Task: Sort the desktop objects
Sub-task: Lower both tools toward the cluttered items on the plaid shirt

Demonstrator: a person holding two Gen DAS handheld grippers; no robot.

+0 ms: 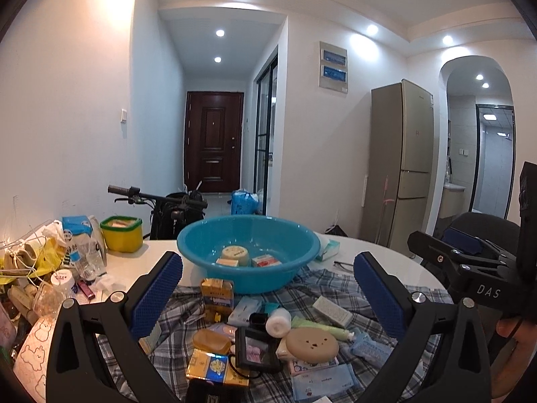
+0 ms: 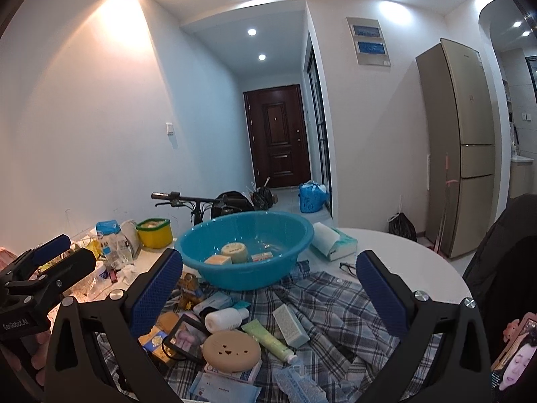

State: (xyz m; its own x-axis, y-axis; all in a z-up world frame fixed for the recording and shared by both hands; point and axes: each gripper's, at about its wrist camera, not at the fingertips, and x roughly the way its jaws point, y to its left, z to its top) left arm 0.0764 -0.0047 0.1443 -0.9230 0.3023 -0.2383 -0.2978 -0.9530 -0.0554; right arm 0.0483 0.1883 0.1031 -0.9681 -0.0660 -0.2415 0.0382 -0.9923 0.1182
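A blue plastic basin (image 1: 248, 255) (image 2: 245, 252) stands on the round white table and holds a round beige jar (image 1: 235, 254) and two small boxes. In front of it a plaid cloth (image 2: 322, 305) carries a pile of small items: a round tan compact (image 1: 312, 344) (image 2: 231, 351), a green tube (image 2: 268, 337), a white roll (image 1: 278, 322), a black framed case (image 1: 256, 349), yellow boxes (image 1: 217, 294). My left gripper (image 1: 268, 288) is open and empty above the pile. My right gripper (image 2: 268, 288) is open and empty above it too.
Clutter sits at the table's left: a yellow tub with green rim (image 1: 121, 233), a milk carton (image 1: 78, 231), bags and bottles. A tissue pack (image 2: 332, 243) and glasses (image 2: 347, 267) lie right of the basin. A phone (image 2: 511, 359) shows at far right. A fridge (image 1: 399, 164) stands behind.
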